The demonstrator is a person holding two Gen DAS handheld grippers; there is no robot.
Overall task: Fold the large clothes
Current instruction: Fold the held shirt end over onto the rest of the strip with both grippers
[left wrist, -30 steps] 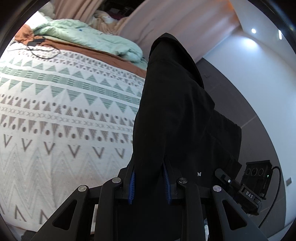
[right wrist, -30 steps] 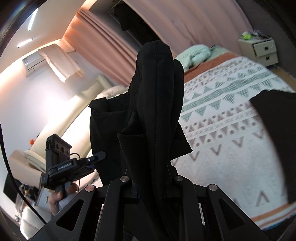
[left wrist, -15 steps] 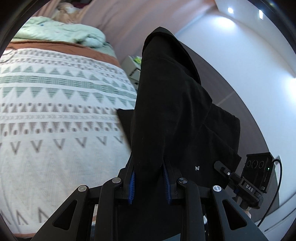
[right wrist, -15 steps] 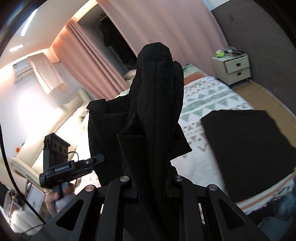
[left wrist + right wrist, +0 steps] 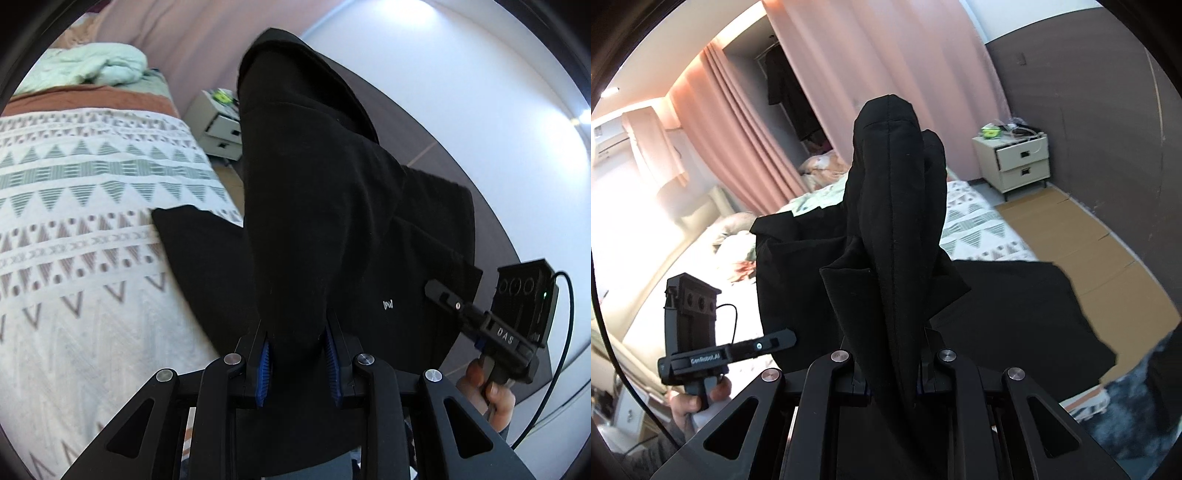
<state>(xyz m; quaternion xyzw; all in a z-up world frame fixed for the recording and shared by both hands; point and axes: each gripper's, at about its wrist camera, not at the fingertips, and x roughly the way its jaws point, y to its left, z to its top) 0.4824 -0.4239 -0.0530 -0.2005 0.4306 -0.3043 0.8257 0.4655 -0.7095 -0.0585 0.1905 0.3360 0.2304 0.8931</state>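
- Black garment (image 5: 332,221) fills the middle of the left wrist view, bunched up between the blue pads (image 5: 264,363) of the left tool (image 5: 297,363), which is clamped on a thick fold of it.
- From there the cloth rises to the top centre of the frame and spreads to the right, where a small white mark (image 5: 388,305) shows on it.
- A lower part of the same garment lies on the bed (image 5: 74,221), left of centre, over the patterned white cover.
- At the lower right of this view the right tool (image 5: 487,317) shows, held by a hand (image 5: 487,391); its tips sit at the garment's edge.
- In the right wrist view the right tool (image 5: 892,373) is closed on a tall roll of the black garment (image 5: 897,221) that stands up through the frame centre.
- More black cloth spreads flat at right of centre, over the foot of the bed (image 5: 982,229).
- The left tool (image 5: 738,350) shows at the lower left, gripped by a hand (image 5: 694,402), its tip against the hanging cloth.
- A nightstand (image 5: 1015,162) stands at the upper right, its top drawer partly open, beside a brown floor (image 5: 1089,243).
- Pink curtains (image 5: 849,74) hang across the top.
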